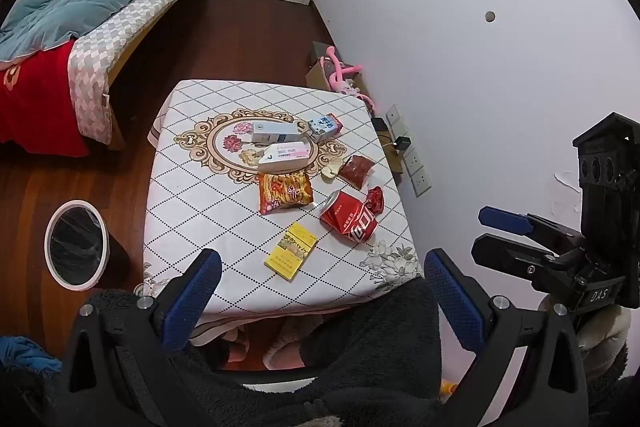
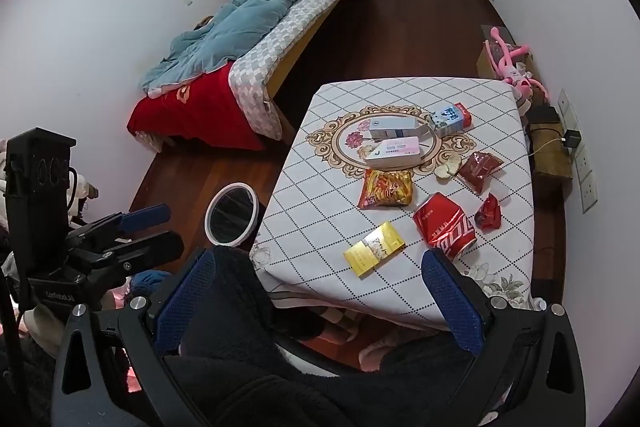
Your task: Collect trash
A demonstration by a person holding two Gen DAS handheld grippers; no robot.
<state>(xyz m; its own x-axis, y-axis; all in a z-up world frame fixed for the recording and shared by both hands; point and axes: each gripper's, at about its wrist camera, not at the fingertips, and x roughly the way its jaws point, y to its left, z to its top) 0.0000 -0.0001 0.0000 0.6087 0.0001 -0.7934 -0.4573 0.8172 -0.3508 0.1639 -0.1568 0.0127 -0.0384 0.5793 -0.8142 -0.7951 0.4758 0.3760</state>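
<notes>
Trash lies on a small table [image 1: 192,187] [image 2: 312,195] under a diamond-patterned cloth. There is a crushed red soda can [image 1: 349,218] [image 2: 444,223], a yellow cigarette pack [image 1: 291,251] [image 2: 374,247], an orange snack bag [image 1: 285,191] [image 2: 386,188], two red wrappers [image 1: 355,169] [image 1: 373,199], two flat boxes [image 1: 276,133] [image 1: 285,157] and a small milk carton [image 1: 325,127] [image 2: 450,119]. A white-rimmed bin [image 1: 76,243] [image 2: 232,213] with a black liner stands on the floor left of the table. My left gripper [image 1: 322,279] hovers open over the near table edge, holding nothing. My right gripper [image 2: 316,279] is open and empty too.
A bed [image 1: 120,3] with a blue quilt and red blanket fills the left side. A pink toy [image 1: 340,71] and a cardboard box sit by the right wall near wall sockets [image 1: 416,163]. The person's dark fleece lap [image 1: 360,347] is below the grippers.
</notes>
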